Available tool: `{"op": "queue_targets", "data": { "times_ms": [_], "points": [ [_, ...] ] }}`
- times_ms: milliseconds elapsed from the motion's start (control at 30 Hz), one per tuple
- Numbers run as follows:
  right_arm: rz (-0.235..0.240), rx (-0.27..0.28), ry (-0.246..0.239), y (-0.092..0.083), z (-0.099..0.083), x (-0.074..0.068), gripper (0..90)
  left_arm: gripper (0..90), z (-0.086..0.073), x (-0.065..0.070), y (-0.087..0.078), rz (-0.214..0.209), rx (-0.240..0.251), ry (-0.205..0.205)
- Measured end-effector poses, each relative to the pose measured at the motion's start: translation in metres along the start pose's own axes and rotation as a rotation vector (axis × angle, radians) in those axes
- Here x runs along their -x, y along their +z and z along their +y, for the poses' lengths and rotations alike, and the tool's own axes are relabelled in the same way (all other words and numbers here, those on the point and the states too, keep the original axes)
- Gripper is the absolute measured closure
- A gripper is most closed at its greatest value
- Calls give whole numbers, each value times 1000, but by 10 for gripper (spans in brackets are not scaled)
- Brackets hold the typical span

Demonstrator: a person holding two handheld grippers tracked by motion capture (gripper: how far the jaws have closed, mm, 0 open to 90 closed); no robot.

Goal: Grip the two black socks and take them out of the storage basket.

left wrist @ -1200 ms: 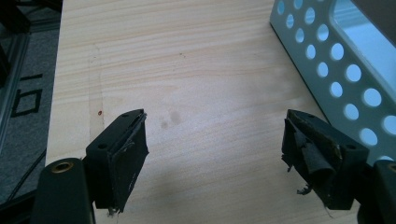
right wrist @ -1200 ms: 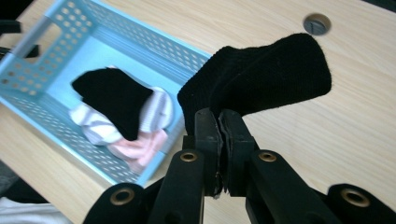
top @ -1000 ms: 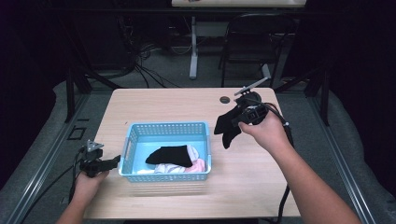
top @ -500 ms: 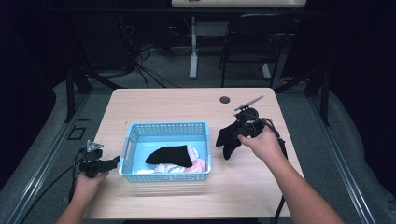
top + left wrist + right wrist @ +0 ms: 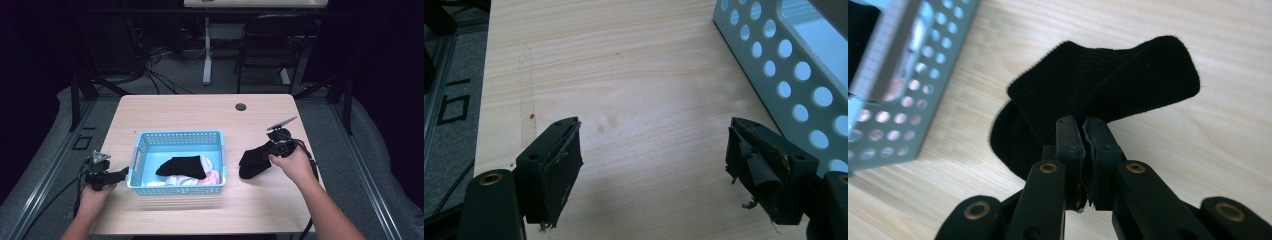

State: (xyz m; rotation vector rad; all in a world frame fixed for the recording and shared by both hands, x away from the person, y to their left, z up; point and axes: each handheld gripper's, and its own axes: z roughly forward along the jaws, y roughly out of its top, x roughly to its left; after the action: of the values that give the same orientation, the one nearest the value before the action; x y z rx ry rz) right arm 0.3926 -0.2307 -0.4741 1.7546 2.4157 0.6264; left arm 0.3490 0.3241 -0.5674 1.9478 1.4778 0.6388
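Observation:
A black sock [image 5: 252, 161] lies crumpled on the wooden table [image 5: 200, 112] to the right of the blue perforated basket [image 5: 175, 136]. My right gripper [image 5: 272, 150] is shut on its edge. In the right gripper view the jaws [image 5: 1083, 122] pinch a fold of the black sock [image 5: 1118, 75]; they have just eased open a little with the cloth still between them. My left gripper [image 5: 120, 173] rests at the basket's left end, open and with nothing in it. In the left gripper view its fingertips [image 5: 654, 150] stand wide over bare wood.
Inside the basket lie another black sock [image 5: 180, 166] and white and pink socks [image 5: 195, 179]. The basket wall [image 5: 784, 65] is close to my left gripper's right jaw. A cable hole [image 5: 240, 106] sits near the table's far edge. A chair [image 5: 270, 50] stands beyond.
My right gripper has come down and toward the table's near side with the black sock, which now rests on the wood. The left hand has not moved.

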Motion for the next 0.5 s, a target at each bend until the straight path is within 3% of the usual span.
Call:
{"op": "queue_targets", "data": {
  "times_ms": [200,300,367,500],
  "points": [
    [-2,-17,74,10,-13,21,787,223,0,1,0,1,-3,0],
    [3,-24,75,10,-15,25,739,223,0,0,0,1,-3,0],
    [-10,4,86,9,-16,25,698,223,0,0,0,1,-3,0],
    [-15,-3,63,4,-15,24,663,223,0,1,0,2,-2,-2]
  ]
}}
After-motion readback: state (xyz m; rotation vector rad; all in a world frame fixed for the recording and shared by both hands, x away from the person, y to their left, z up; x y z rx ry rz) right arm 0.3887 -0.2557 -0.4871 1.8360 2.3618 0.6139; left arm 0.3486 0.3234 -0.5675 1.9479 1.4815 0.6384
